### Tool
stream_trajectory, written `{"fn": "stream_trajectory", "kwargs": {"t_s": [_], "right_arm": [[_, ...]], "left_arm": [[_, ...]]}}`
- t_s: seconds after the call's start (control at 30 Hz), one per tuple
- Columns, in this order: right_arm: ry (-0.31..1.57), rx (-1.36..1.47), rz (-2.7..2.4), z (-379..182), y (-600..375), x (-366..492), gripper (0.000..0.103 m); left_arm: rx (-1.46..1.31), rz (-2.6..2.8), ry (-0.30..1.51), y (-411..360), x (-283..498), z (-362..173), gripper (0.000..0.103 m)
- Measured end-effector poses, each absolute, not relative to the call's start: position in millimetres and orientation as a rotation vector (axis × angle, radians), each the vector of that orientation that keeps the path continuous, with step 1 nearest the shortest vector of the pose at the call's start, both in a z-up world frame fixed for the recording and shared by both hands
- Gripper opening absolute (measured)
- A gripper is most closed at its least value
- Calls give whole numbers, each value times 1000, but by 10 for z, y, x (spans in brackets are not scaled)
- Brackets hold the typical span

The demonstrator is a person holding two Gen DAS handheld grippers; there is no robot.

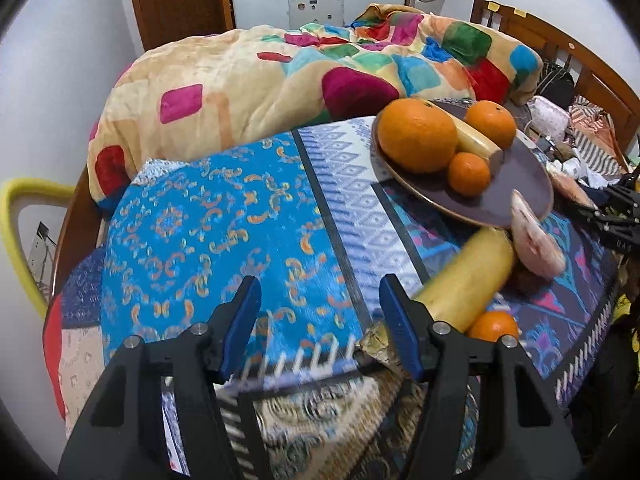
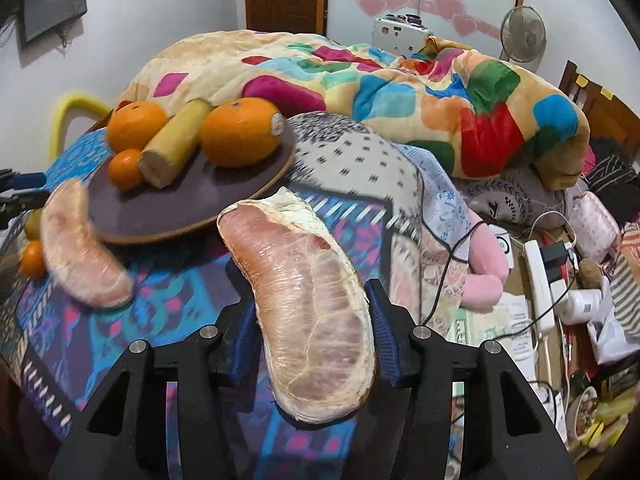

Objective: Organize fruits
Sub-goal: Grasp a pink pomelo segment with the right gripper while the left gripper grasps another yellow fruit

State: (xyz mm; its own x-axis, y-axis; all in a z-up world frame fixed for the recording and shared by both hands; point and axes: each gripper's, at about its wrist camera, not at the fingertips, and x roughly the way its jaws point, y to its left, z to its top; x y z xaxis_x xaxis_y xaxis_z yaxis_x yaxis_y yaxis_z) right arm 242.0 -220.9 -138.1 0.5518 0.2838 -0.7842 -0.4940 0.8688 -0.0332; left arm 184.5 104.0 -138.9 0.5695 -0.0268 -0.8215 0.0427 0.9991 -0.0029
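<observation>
A dark round plate point(image 2: 224, 192) point(image 1: 520, 168) on the patterned cloth holds two large oranges point(image 2: 240, 132) point(image 1: 416, 132), a small orange point(image 2: 125, 168) and a banana piece point(image 2: 172, 144). My right gripper point(image 2: 312, 320) is shut on a peeled pomelo segment point(image 2: 312, 304), held above the cloth near the plate. A second pomelo segment point(image 2: 80, 244) point(image 1: 536, 240) lies at the plate's edge. My left gripper point(image 1: 320, 312) is open and empty above the blue cloth. A banana piece point(image 1: 468, 280) and a small orange point(image 1: 494, 326) lie right of it.
A colourful quilt point(image 1: 280, 68) is heaped behind the cloth. Cables, a power strip point(image 2: 540, 280) and clutter lie to the right. A yellow chair back point(image 1: 16, 216) stands at the left. The right gripper's black frame point(image 1: 616, 212) shows in the left wrist view.
</observation>
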Motion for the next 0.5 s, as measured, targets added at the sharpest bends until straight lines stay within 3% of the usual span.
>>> {"fn": "stream_trajectory", "kwargs": {"t_s": [0.23, 0.5], "right_arm": [[866, -248, 494, -1371, -2202, 2054, 47], [857, -269, 480, -1379, -2143, 1897, 49]], "left_arm": [[29, -68, 996, 884, 1576, -1413, 53], [-19, -65, 964, 846, 1507, -1238, 53]]}}
